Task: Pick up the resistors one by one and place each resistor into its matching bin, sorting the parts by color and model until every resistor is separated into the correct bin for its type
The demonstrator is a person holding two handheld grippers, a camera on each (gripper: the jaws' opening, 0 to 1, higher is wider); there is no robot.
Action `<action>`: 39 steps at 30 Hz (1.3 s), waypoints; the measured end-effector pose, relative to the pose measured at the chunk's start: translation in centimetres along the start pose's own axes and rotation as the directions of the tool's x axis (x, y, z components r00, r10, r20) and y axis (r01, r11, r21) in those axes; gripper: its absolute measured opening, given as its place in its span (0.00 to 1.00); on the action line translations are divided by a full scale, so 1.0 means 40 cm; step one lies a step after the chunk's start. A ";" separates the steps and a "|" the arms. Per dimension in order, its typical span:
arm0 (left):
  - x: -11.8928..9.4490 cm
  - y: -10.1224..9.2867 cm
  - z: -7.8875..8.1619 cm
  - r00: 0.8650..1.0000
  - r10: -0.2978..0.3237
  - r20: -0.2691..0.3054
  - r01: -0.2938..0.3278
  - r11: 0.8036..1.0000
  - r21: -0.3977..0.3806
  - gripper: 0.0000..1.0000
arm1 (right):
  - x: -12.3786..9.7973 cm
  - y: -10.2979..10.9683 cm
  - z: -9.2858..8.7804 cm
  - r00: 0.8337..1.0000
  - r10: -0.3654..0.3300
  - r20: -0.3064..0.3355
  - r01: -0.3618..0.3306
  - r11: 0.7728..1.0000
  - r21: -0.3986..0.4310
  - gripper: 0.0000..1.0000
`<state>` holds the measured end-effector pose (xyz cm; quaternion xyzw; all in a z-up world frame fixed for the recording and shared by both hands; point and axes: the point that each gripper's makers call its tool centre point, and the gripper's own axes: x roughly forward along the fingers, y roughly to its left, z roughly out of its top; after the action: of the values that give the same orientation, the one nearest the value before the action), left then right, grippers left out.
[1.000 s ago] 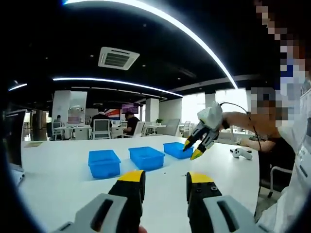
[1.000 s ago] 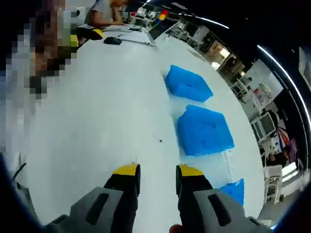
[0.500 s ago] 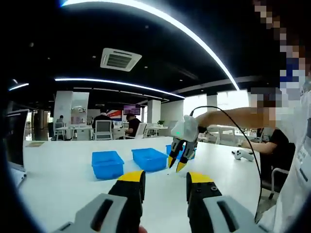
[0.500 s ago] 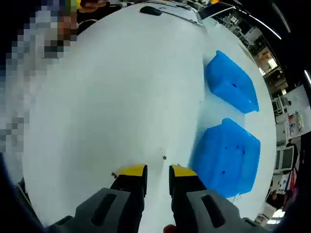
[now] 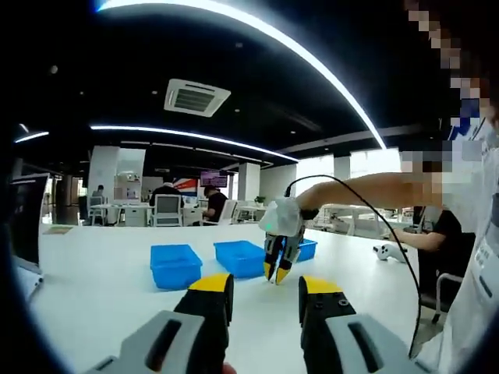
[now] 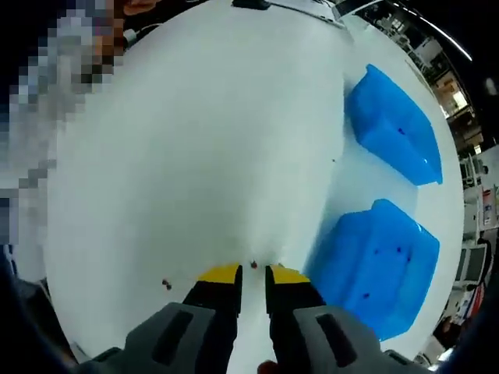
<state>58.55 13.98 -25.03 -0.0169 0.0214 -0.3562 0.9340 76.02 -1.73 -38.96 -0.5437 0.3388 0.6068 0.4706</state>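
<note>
Right gripper (image 6: 253, 273), jaws narrowly parted, tips at a small dark resistor (image 6: 253, 266) on the white table (image 6: 195, 156); grasp unconfirmed. Blue plastic bins (image 6: 380, 265) at three o'clock. Left gripper (image 5: 265, 284) half open, empty.

The broad white table top (image 6: 195, 140) is seen as smooth and faintly glossy, light being spread softly across it; the three blue translucent plastic bins (image 5: 175, 263) are rendered with a slick, shiny finish; the right gripper (image 6: 252, 274) is made of matt grey moulded plastic with yellow, rubbery-looking tips; the left gripper (image 5: 265, 287) is finished alike.
</note>
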 end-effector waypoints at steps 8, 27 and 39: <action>0.000 -0.001 -0.003 1.000 0.001 -0.003 -0.001 1.000 0.002 0.35 | 0.008 0.003 0.007 0.995 0.070 -0.070 -0.076 0.993 -0.087 0.12; -0.009 -0.006 0.009 1.000 -0.006 0.005 0.006 1.000 0.012 0.35 | -0.023 -0.008 0.035 1.000 -0.010 0.028 0.009 0.999 0.033 0.04; -0.003 -0.026 0.021 1.000 -0.022 0.014 0.022 1.000 0.018 0.35 | -0.268 0.017 0.008 0.904 -0.349 0.248 0.312 0.934 0.176 0.05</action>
<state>57.79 13.31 -24.13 -0.0115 0.0113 -0.3666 0.9303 74.89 -3.85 -28.47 -0.4712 0.2122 0.5640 0.6441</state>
